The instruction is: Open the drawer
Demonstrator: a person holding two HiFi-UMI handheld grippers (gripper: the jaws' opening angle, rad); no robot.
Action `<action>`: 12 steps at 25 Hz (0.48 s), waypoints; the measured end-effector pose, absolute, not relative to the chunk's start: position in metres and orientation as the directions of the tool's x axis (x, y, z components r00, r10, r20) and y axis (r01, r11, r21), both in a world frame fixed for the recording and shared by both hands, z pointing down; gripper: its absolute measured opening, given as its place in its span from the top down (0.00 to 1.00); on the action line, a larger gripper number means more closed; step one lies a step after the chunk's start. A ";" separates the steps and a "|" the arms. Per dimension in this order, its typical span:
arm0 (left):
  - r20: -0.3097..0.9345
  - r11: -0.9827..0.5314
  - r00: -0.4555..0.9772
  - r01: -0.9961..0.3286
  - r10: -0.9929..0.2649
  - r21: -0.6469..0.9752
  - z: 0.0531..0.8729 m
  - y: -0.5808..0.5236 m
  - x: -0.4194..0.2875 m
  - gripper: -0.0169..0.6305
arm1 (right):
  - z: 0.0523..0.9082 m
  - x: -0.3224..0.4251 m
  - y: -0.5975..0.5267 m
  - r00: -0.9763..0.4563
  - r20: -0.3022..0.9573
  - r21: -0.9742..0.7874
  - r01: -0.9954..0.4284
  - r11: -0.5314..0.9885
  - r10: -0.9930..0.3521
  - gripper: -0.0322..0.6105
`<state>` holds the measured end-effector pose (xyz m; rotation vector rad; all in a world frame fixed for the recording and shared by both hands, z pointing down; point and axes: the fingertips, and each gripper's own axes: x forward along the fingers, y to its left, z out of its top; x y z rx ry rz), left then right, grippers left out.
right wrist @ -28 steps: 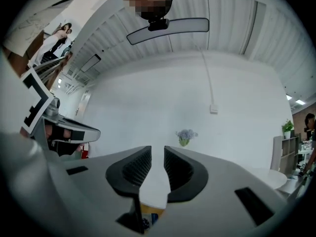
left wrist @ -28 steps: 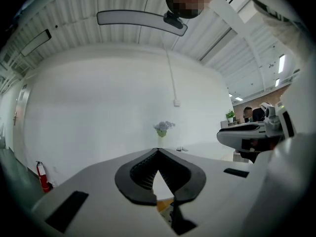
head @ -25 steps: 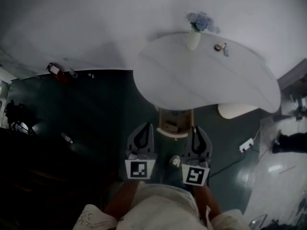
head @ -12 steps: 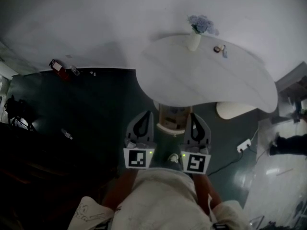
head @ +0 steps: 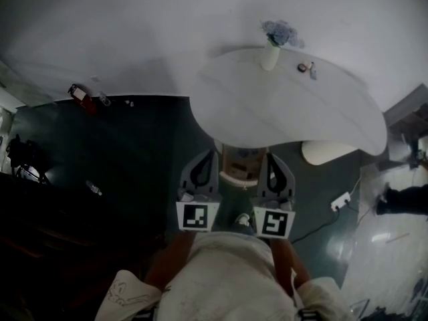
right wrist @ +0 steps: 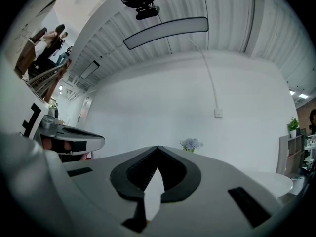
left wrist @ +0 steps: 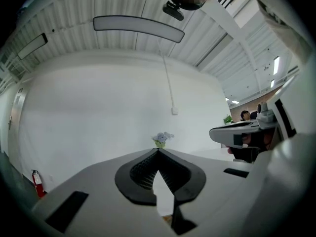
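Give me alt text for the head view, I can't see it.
Seen from above, the left gripper and right gripper, both shut, point side by side at the near edge of a white table on a dark floor. A vase of flowers stands at the table's far edge.

White table [head: 287, 105] ahead, wooden unit [head: 242, 167] beneath; open floor [head: 120, 152] left.
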<state>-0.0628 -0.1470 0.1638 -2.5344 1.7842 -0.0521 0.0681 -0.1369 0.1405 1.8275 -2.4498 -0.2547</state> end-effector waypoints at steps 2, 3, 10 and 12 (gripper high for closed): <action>0.006 -0.335 0.336 -0.941 -0.942 -0.044 0.165 -0.147 -0.063 0.97 | 0.141 0.069 -0.137 -0.286 -0.036 0.183 -0.944 0.275 -0.958 0.94; 0.007 -0.336 0.336 -0.941 -0.942 -0.043 0.165 -0.148 -0.064 0.97 | 0.142 0.069 -0.137 -0.283 -0.031 0.182 -0.945 0.273 -0.959 0.94; -0.002 -0.336 0.336 -0.941 -0.942 -0.042 0.164 -0.147 -0.066 0.97 | 0.140 0.070 -0.135 -0.278 -0.027 0.198 -0.943 0.267 -0.960 0.94; 0.000 -0.338 0.338 -0.940 -0.941 -0.048 0.164 -0.148 -0.065 0.97 | 0.141 0.071 -0.136 -0.276 -0.023 0.199 -0.943 0.266 -0.961 0.94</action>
